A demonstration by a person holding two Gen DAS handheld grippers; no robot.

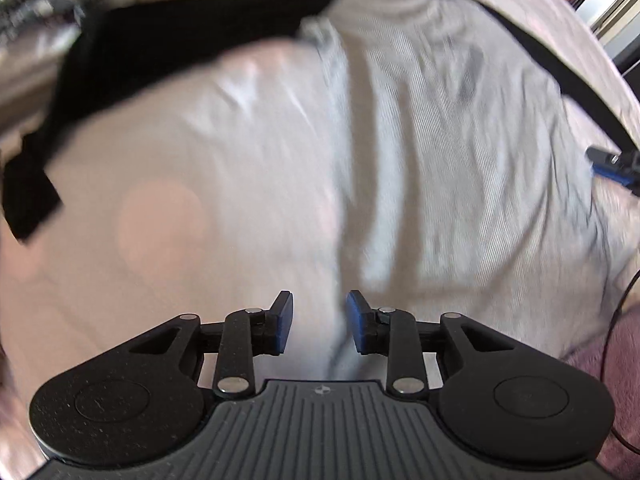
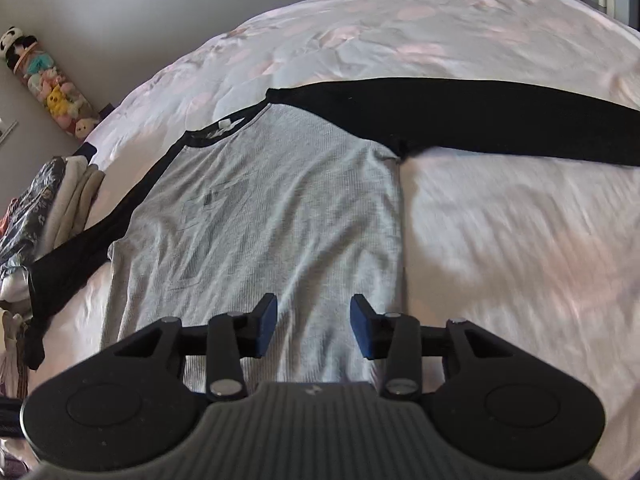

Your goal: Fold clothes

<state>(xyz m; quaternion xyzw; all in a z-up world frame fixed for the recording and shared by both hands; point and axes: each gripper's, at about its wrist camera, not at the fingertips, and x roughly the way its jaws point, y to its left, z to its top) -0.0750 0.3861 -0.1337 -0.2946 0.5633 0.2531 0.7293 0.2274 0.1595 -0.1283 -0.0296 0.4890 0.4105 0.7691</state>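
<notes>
Right wrist view: a grey shirt [image 2: 256, 208] with black sleeves lies flat, face up, on the bed [image 2: 500, 240], unfolded. Left of the shirt, a clothes pile [image 2: 52, 208] sits at the bed's edge. The left sleeve [image 2: 80, 248] angles down beside the shirt body; the right sleeve [image 2: 480, 120] stretches straight out. The left gripper [image 1: 319, 324] hangs over the shirt's left side, jaws apart, empty. The right gripper [image 2: 313, 326] hangs over the hem, jaws apart, empty. Spreading appears done; every fold remains.
</notes>
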